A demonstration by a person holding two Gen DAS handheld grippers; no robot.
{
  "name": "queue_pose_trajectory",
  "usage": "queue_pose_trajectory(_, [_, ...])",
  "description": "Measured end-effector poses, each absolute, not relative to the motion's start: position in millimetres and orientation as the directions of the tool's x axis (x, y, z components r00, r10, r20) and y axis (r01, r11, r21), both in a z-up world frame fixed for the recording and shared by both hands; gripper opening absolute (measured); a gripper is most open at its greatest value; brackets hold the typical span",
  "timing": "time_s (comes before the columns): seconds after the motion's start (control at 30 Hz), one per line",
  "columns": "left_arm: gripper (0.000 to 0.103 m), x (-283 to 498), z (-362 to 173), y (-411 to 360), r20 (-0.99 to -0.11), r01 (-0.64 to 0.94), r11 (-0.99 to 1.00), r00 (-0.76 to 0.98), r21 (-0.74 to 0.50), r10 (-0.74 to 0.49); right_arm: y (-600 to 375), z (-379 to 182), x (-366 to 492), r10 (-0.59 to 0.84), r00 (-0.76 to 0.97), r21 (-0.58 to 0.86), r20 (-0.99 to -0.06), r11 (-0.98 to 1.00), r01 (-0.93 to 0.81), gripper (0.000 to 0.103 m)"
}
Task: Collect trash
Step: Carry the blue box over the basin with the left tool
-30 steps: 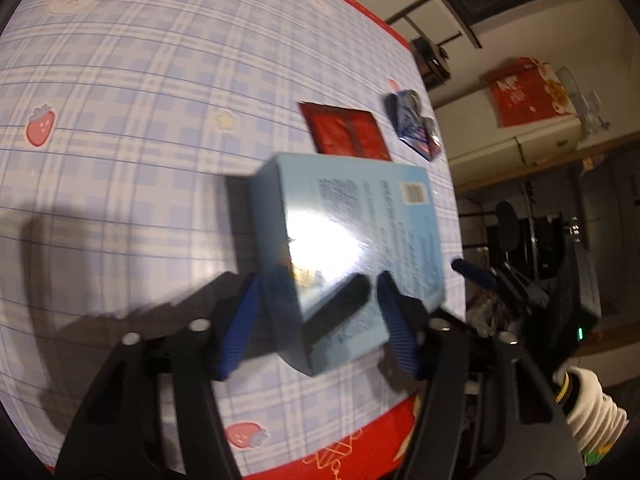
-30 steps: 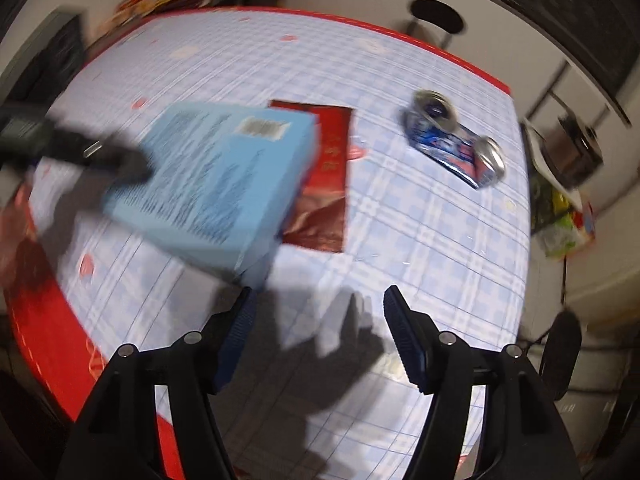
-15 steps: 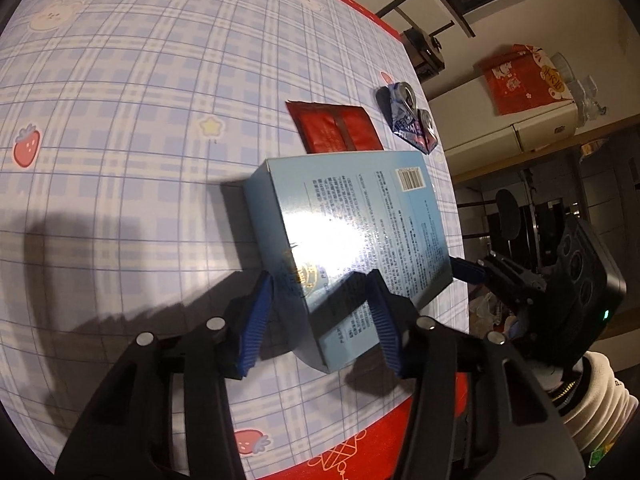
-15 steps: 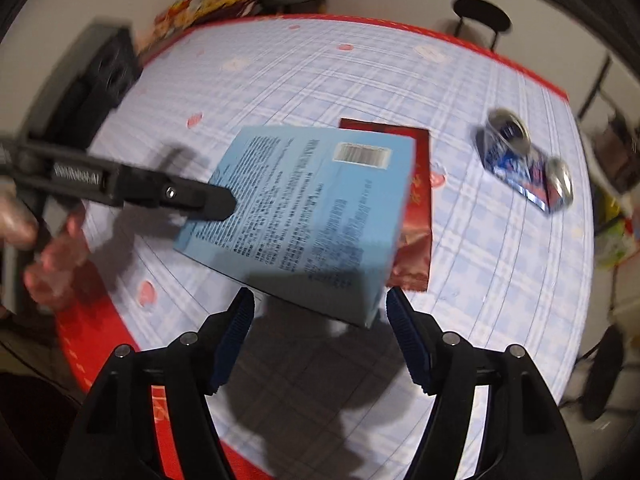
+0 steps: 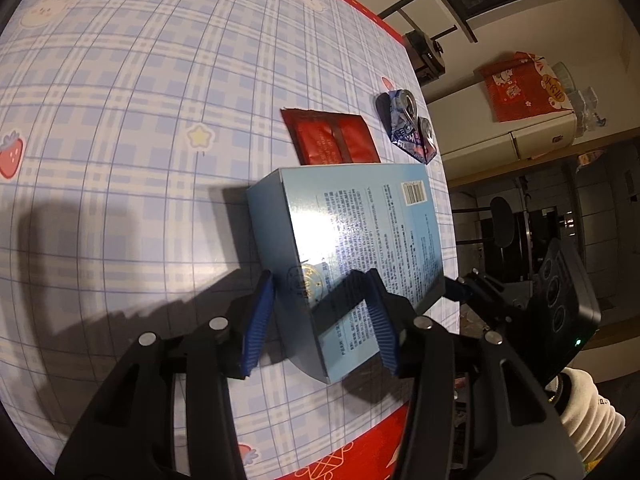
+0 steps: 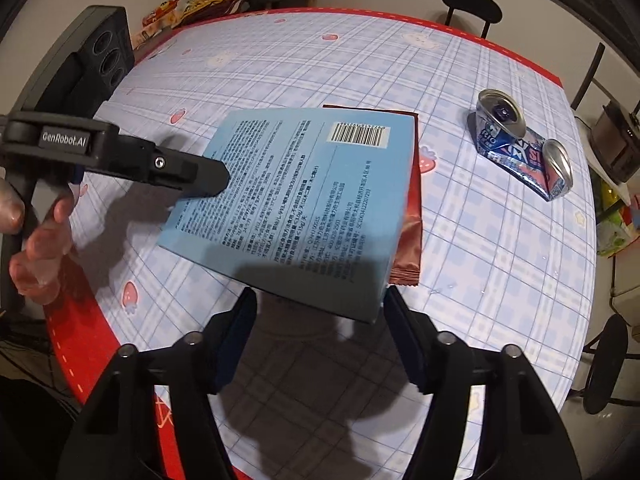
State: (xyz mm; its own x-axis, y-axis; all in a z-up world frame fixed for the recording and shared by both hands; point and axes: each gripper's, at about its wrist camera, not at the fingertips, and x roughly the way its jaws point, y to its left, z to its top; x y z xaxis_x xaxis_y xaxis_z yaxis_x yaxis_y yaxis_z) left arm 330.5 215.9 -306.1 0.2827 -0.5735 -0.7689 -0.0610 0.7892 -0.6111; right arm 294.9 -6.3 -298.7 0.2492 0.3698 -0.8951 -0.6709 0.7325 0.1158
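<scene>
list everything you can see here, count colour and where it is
box: 1, light blue, printed text and barcode, lifted over the table's near edge
wrapper: 1, red foil, flat on the table beyond the box
can: 1, crushed, blue and silver, on the table near its far right side
tablecloth: 1, pale blue plaid, red border
snack bags: several, yellow and red, beyond the table's far edge
left gripper: black, blue pads, clamped on a box corner
right gripper: black, blue pads, jaws closing either side of the box's near edge

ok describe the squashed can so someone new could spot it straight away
On the round table with the blue plaid, red-edged cloth, look past the flat red foil packet toward the far right edge. The crushed blue and silver drink can lies there alone, the only metal, crumpled thing.
</scene>
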Motion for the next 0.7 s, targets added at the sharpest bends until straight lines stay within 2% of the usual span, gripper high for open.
queue_pose_trajectory(0.1, [0.047, 332.6, -298.2, 206.8, -0.777, -0.036, 0.803, 0.280, -0.595, -0.564, -18.2, -295.6, 290.0, 0.372, 0.258, 0.111, -0.892, 0.732, -0.672, 0.043])
queue_pose_trajectory(0.3, [0.046, 338.9, -277.4, 169.9, -0.774, 0.066, 0.809, 0.254, -0.584, -0.580, -61.6, -278.2, 275.7, 0.398, 0.319, 0.131, -0.860, 0.776, -0.617, 0.037])
queue_pose_trajectory(0.7, [0.046, 338.4, -241.7, 64.6, -0.776, 0.277, 0.791, 0.191, -0.545, -0.601, -165.2, -248.6, 234.0, 0.363, 0.459, 0.124, -0.811, 0.873, -0.471, 0.036])
